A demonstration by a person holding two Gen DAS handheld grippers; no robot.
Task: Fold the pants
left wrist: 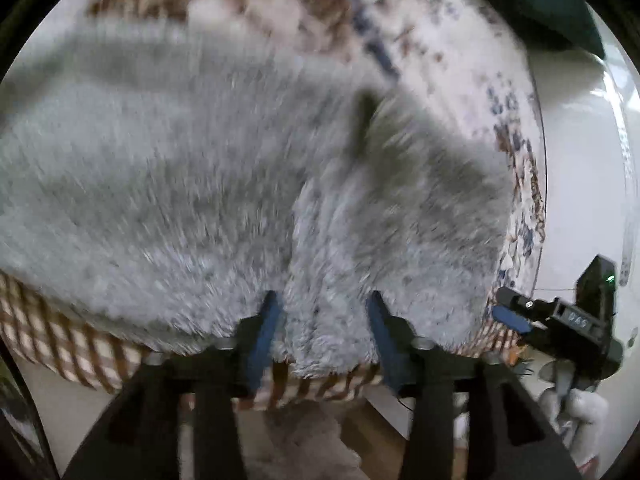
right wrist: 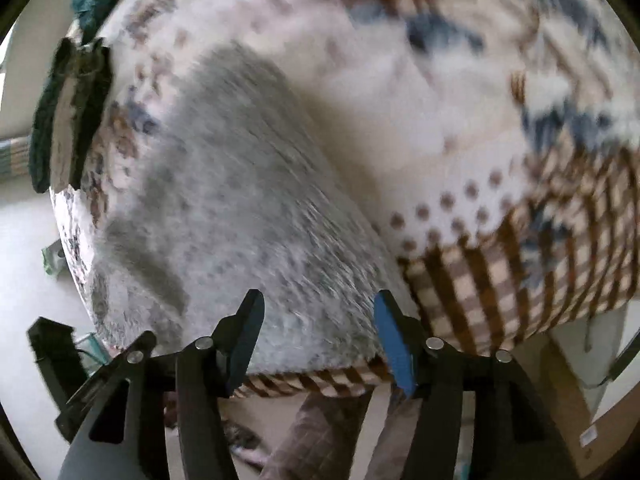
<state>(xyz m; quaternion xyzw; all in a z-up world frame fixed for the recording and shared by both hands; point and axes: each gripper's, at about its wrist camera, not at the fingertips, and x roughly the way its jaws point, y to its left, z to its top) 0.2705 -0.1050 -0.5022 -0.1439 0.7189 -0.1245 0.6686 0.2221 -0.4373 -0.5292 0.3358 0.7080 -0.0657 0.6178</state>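
My left black two-finger gripper with blue pads [left wrist: 322, 304] points steeply down, its jaws standing apart; grey fluffy fabric lies between the pads, but I cannot tell whether they press it. Off to its right I see my right black gripper [left wrist: 516, 312] from the side, held in a pale gloved hand [left wrist: 576, 408]. In its own camera, that right gripper [right wrist: 320, 304] also tilts steeply down, jaws apart, one pad blue, with nothing pinched between them.
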